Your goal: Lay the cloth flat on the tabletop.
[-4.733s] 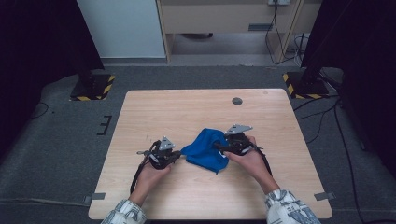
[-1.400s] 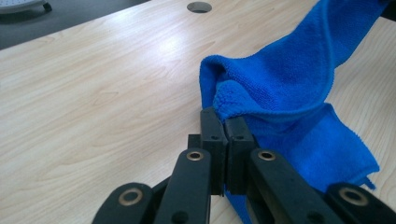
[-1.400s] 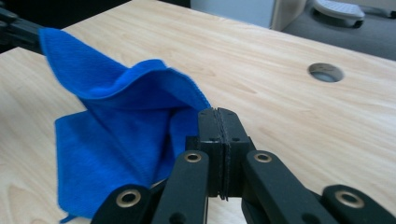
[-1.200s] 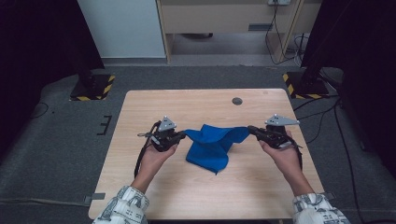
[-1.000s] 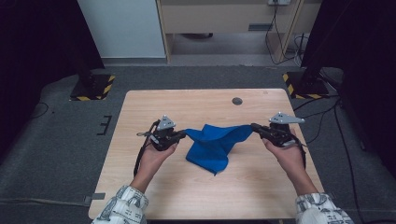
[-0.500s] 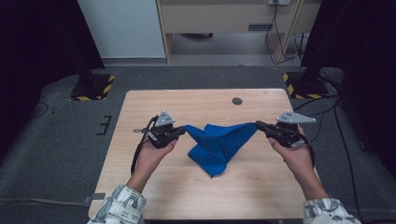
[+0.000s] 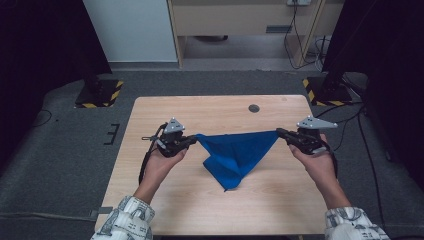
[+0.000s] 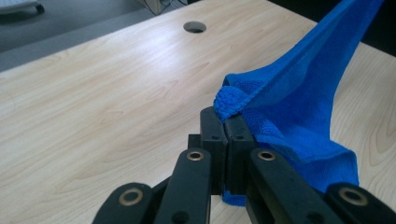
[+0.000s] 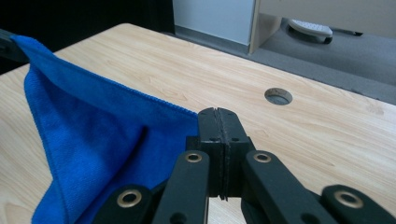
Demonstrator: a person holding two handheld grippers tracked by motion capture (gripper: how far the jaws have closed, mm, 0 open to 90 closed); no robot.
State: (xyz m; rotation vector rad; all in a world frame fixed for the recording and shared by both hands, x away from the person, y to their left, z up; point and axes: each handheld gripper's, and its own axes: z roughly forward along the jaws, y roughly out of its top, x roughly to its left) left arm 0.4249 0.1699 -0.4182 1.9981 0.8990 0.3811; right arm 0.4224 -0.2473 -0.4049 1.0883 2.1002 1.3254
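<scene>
A blue cloth [image 7: 236,154] hangs stretched between my two grippers above the wooden table [image 7: 210,112], its top edge taut and the rest drooping to a point on the tabletop. My left gripper [image 7: 192,140] is shut on the cloth's left corner; in the left gripper view the cloth [image 8: 299,93] bunches up where the closed jaws of that gripper [image 8: 226,121] pinch it. At the right, my right gripper [image 7: 280,133] is shut on the opposite corner, and the right gripper view shows the cloth [image 9: 98,140] running off to the left from its closed jaws [image 9: 218,116].
A round cable hole [image 7: 254,108] sits in the table near its far edge. Beyond the table stand a pale cabinet [image 7: 132,30] and a wooden desk [image 7: 240,20]. Yellow-and-black striped stand feet [image 7: 100,95] rest on the grey floor at both sides.
Both hands have moved apart, the right one further right, pulling the cloth's top edge straight and lifting it. Earlier the cloth lay bunched between the grippers.
</scene>
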